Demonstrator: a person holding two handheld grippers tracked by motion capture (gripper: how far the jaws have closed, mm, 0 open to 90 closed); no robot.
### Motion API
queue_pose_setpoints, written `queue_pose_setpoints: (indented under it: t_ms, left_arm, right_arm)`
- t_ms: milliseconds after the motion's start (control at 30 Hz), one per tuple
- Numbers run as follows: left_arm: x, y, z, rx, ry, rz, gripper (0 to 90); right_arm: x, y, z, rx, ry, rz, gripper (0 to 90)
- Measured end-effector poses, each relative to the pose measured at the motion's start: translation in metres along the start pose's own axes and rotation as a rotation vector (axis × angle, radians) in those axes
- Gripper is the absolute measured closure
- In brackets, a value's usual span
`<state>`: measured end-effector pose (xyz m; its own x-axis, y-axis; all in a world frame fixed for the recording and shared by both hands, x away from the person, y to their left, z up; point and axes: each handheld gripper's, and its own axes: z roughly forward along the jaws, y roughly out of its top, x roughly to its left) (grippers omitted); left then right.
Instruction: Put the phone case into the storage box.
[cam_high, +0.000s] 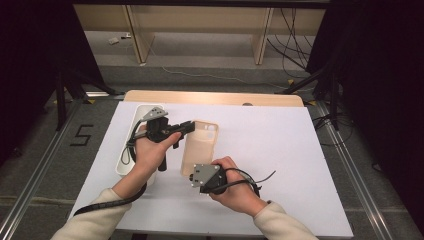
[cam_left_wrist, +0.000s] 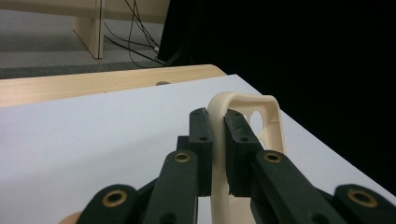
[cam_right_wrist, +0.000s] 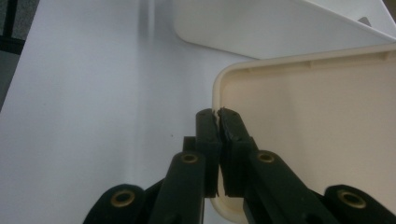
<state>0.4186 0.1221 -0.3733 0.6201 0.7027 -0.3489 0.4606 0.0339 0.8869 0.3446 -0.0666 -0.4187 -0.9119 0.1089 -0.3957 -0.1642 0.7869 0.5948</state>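
Observation:
A cream phone case (cam_high: 204, 142) lies open side up, with its camera cutout at the far end, just above the white table sheet (cam_high: 280, 150). My left gripper (cam_high: 191, 126) is shut on its left rim near the far end; in the left gripper view the thin rim (cam_left_wrist: 247, 100) runs between the pressed jaws of the left gripper (cam_left_wrist: 218, 123). My right gripper (cam_high: 194, 173) is shut on the near end of the case. In the right gripper view the right gripper (cam_right_wrist: 217, 116) pinches the rounded corner of the case (cam_right_wrist: 303, 116).
A white oblong tray (cam_high: 131, 131) sits at the left under my left hand, also seen as the tray (cam_right_wrist: 280, 28) beyond the case. The wooden table edge (cam_high: 215, 97) runs along the back. Floor cables (cam_high: 295, 45) lie beyond it.

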Motion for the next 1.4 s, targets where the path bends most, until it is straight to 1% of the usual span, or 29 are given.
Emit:
queue_pose_setpoints:
  t_ms: [33,67,100,267,367,400,500,533,567,600,633,667,733,767,800,833,900,933,967,1033,1067,1100,1133,1200,1300,1333,1400]
  left_arm:
    - [0.0,0.0,0.0,-0.004,-0.002,-0.002,82.6]
    - [0.0,0.001,-0.001,-0.004,0.0,-0.002,82.6]
    - [0.0,0.001,-0.002,-0.007,-0.003,-0.001,82.6]
    - [-0.001,0.002,-0.003,-0.015,-0.014,0.005,82.8]
    - [-0.002,0.002,-0.004,-0.02,-0.015,0.005,82.9]
    - [-0.002,0.002,-0.004,-0.021,-0.014,0.006,82.9]
    - [-0.003,0.002,-0.004,-0.024,-0.015,0.006,83.0]
    - [-0.003,0.003,-0.004,-0.024,-0.014,0.011,83.0]
    - [-0.003,0.003,-0.004,-0.023,-0.01,0.02,83.0]
    - [-0.003,0.002,-0.004,-0.025,-0.006,0.025,83.1]
    - [-0.003,0.002,-0.004,-0.025,-0.009,0.019,83.0]
    - [-0.002,0.002,-0.004,-0.024,-0.013,0.016,83.1]
    - [-0.002,0.002,-0.004,-0.024,-0.003,0.028,83.0]
    - [-0.002,0.002,-0.004,-0.025,0.0,0.032,83.0]
    - [-0.001,0.002,-0.004,-0.024,0.001,0.033,83.0]
    - [-0.001,0.002,-0.004,-0.027,0.001,0.03,83.0]
    - [0.0,0.002,-0.005,-0.033,0.008,0.042,82.9]
    - [0.0,0.003,-0.005,-0.037,0.008,0.041,83.0]
    - [0.0,0.003,-0.006,-0.04,0.006,0.042,82.9]
    - [0.001,0.004,-0.008,-0.043,0.012,0.05,82.9]
    - [0.001,0.004,-0.008,-0.047,0.01,0.048,82.9]
    - [0.001,0.004,-0.009,-0.051,0.013,0.05,82.9]
    - [0.002,0.005,-0.01,-0.051,0.014,0.059,82.9]
    - [0.002,0.005,-0.011,-0.058,0.018,0.058,82.9]
    - [0.003,0.007,-0.014,-0.067,0.019,0.056,82.9]
    - [0.004,0.008,-0.016,-0.066,0.022,0.065,82.9]
    - [0.004,0.009,-0.018,-0.072,0.025,0.067,82.9]
  right_arm:
    - [0.0,0.0,0.0,0.004,-0.013,0.004,88.1]
    - [0.0,0.0,0.0,0.001,0.003,0.008,88.0]
    - [-0.001,0.0,-0.001,0.003,-0.009,0.004,88.1]
    - [-0.001,0.0,-0.001,-0.004,-0.007,0.012,88.0]
    - [-0.002,-0.001,-0.001,-0.002,-0.01,0.029,87.9]
    - [-0.003,-0.002,0.0,-0.008,-0.01,0.016,87.9]
    - [-0.003,-0.002,0.0,-0.003,-0.008,0.034,87.3]
    - [-0.004,-0.003,0.0,-0.007,-0.014,0.032,86.9]
    - [-0.003,-0.002,0.0,-0.013,-0.007,0.049,86.4]
    - [-0.003,-0.002,0.0,-0.017,-0.013,0.049,85.5]
    - [-0.004,-0.002,-0.001,-0.02,-0.022,0.05,83.7]
    - [-0.005,-0.003,-0.001,-0.022,-0.024,0.063,81.4]
    - [-0.006,-0.003,-0.003,-0.031,-0.039,0.081,76.4]
    - [-0.006,-0.004,-0.004,-0.031,-0.042,0.079,74.3]
    - [-0.006,-0.004,-0.004,-0.038,-0.037,0.096,71.4]
    - [-0.006,-0.004,-0.005,-0.043,-0.041,0.102,69.5]
    - [-0.007,-0.005,-0.006,-0.052,-0.064,0.124,64.8]
    - [-0.008,-0.006,-0.007,-0.054,-0.065,0.135,62.0]
    - [-0.008,-0.007,-0.007,-0.063,-0.078,0.144,60.1]
    - [-0.009,-0.008,-0.009,-0.074,-0.078,0.164,55.2]
    - [-0.009,-0.008,-0.01,-0.085,-0.087,0.178,53.3]
    - [-0.01,-0.009,-0.011,-0.089,-0.085,0.188,52.1]
    - [-0.01,-0.009,-0.011,-0.097,-0.091,0.198,50.0]
    - [-0.011,-0.011,-0.013,-0.117,-0.083,0.228,46.4]
    - [-0.011,-0.014,-0.016,-0.139,-0.089,0.263,40.9]
    - [-0.011,-0.015,-0.017,-0.144,-0.089,0.274,40.3]
    - [-0.012,-0.017,-0.018,-0.159,-0.093,0.291,38.2]
